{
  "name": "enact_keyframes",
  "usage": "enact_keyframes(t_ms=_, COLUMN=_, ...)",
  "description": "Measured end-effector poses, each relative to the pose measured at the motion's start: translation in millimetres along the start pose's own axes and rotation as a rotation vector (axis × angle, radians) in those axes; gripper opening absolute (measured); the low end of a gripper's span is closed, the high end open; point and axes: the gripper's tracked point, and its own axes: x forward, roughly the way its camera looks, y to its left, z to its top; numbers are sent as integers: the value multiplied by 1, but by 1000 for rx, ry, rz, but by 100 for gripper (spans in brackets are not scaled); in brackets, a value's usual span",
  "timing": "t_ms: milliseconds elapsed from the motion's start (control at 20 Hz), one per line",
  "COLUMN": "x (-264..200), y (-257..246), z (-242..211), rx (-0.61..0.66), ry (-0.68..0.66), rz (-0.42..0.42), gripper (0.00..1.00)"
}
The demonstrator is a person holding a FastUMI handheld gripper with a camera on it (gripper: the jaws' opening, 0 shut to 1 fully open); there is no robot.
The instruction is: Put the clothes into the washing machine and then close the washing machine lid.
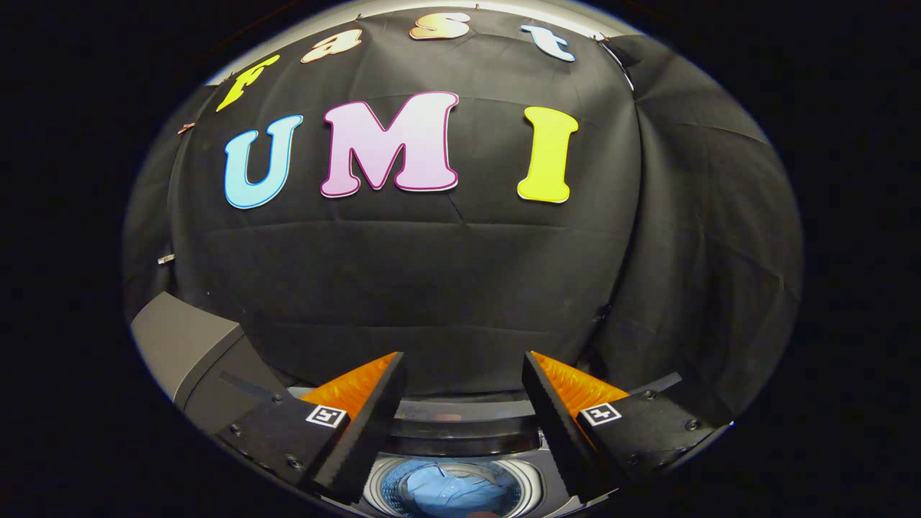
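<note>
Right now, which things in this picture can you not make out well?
1. Gripper view: the blue garment in the washing machine drum is partly hidden by the open claw fingers.
2. The grey lid is cut off by the fisheye edge; its hinge is hidden.
3. The machine's control panel is too small to read.

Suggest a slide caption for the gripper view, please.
Open gripper above washing machine; blue clothes inside drum.

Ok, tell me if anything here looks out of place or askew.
Nothing stands out. The blue clothes lie inside the washing machine drum, below the open tongs, which hold nothing. The lid stands raised beside the left finger, not yet closed.
</note>
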Motion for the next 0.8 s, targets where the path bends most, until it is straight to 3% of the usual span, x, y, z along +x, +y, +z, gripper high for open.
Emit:
enact_keyframes(t_ms=500, x=-29, y=5, z=-36, rx=6, ry=24, rz=68, gripper=100)
enact_keyframes(t_ms=650, x=-26, y=3, z=-90, rx=-74, ry=134, rz=55, gripper=99)
enact_keyframes(t_ms=700, x=-44, y=-1, z=-104, rx=-144, ry=175, rz=38, gripper=99)
enact_keyframes(t_ms=800, x=-42, y=11, z=-116, rx=-175, ry=163, rz=55, gripper=99)
